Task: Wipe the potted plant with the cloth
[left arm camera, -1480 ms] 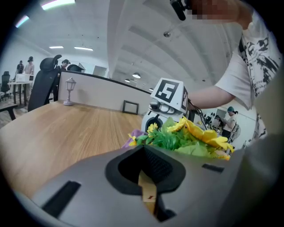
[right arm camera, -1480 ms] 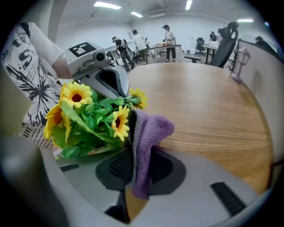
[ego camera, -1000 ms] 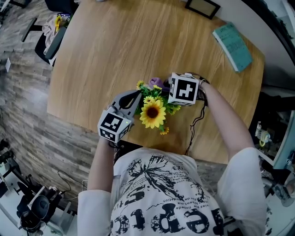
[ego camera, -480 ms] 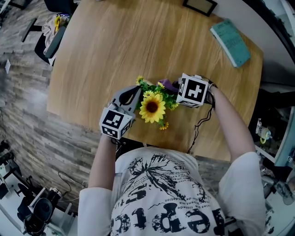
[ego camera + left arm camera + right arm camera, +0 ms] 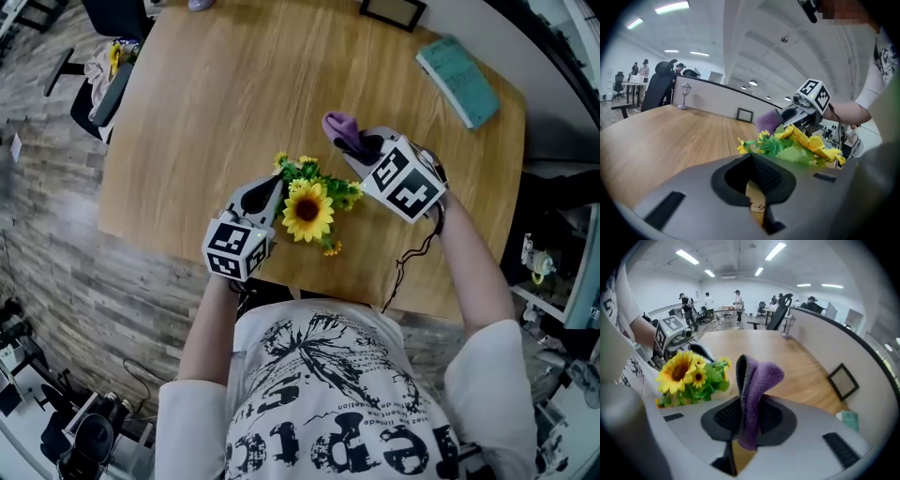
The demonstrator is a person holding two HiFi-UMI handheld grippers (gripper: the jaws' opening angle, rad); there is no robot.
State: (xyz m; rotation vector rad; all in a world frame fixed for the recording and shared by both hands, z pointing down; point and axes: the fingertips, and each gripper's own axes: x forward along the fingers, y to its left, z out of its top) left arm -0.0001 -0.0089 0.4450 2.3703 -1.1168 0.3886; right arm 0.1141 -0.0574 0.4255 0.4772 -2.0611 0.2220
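Right gripper (image 5: 740, 425) jaws clenched on the purple cloth (image 5: 757, 380): the lower end is pinched between the pads, and the rest stands up past the jaw tips, folded over at the top. The plant (image 5: 307, 208), sunflowers with green leaves, sits left of the right jaws; the cloth is clear of it, with a gap showing in the head view. Left gripper (image 5: 265, 197) jaws are clamped together with the tips right against the plant's side. In the left gripper view the blooms are just beyond the tips and a bit to the right. A tan bit with print shows low in the slit between the left jaws, cannot tell what it is. The pot is hidden under the blooms and the jaws. In the right gripper view the left gripper is behind the plant, further left of the right jaws. The wooden desk (image 5: 234, 94) is under both grippers. A teal book (image 5: 459, 80) lies well beyond the right jaws, off to their right. A black frame (image 5: 392, 11) is at the desk's far edge, past the cloth.
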